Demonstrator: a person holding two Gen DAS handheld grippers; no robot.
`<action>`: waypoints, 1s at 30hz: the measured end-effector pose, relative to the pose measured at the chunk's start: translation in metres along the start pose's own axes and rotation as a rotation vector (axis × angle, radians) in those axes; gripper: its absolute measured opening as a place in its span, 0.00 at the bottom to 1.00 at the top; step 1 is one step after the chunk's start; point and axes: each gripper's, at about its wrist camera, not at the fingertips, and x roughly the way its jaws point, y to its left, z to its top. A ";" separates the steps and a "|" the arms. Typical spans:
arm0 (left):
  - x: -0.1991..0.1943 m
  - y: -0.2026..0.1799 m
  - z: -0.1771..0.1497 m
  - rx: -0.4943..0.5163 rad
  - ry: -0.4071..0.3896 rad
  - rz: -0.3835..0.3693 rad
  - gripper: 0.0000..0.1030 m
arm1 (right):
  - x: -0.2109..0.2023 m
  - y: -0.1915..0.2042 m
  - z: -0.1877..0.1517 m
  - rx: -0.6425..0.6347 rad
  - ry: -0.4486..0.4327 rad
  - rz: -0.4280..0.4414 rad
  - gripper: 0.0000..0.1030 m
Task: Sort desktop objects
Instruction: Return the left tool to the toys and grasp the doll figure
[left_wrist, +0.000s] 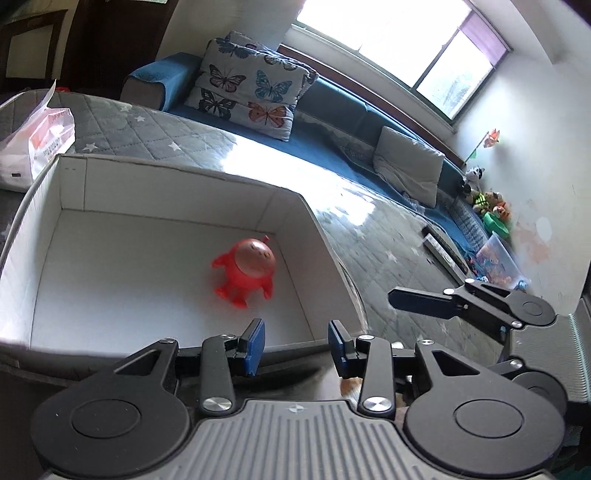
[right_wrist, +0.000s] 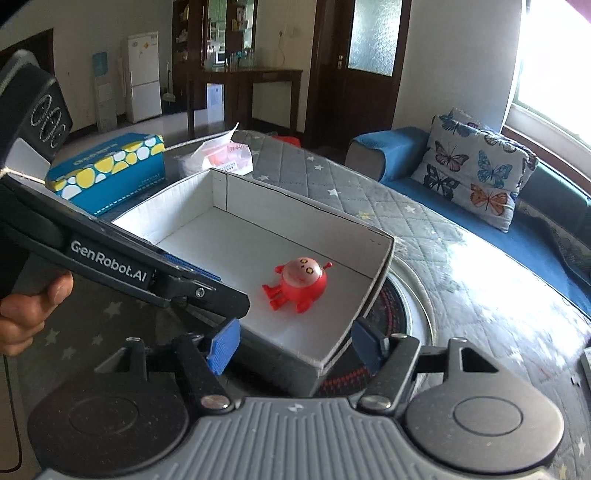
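A red round-bodied toy figure (left_wrist: 243, 273) (right_wrist: 297, 282) lies on the floor of an open white cardboard box (left_wrist: 166, 192) (right_wrist: 288, 210), toward its right wall. My left gripper (left_wrist: 296, 345) hovers open over the box's near edge with nothing between its blue pads. My right gripper (right_wrist: 294, 345) is also open and holds nothing; the box's near corner shows between its pads from above. One finger (left_wrist: 421, 302) of the right gripper reaches in at the right of the left wrist view. The left gripper's body (right_wrist: 147, 273), held by a hand (right_wrist: 26, 314), crosses the right wrist view on the left.
The box sits on a grey quilted star-print cover (right_wrist: 369, 206), partly over a round black inset (right_wrist: 391, 306). A blue tissue box (right_wrist: 107, 173) and a white plastic bag (right_wrist: 221, 155) lie behind it. Beyond are a blue sofa with a butterfly cushion (right_wrist: 476, 173) and a toy bin (left_wrist: 498, 264).
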 end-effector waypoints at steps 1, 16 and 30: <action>-0.002 -0.003 -0.004 0.007 -0.002 0.000 0.39 | -0.005 0.001 -0.004 0.002 -0.005 -0.001 0.67; -0.034 -0.047 -0.065 0.060 -0.004 -0.076 0.39 | -0.071 0.023 -0.084 0.040 -0.026 -0.006 0.67; -0.007 -0.074 -0.089 0.104 0.066 -0.110 0.39 | -0.065 0.035 -0.125 0.067 0.028 0.024 0.67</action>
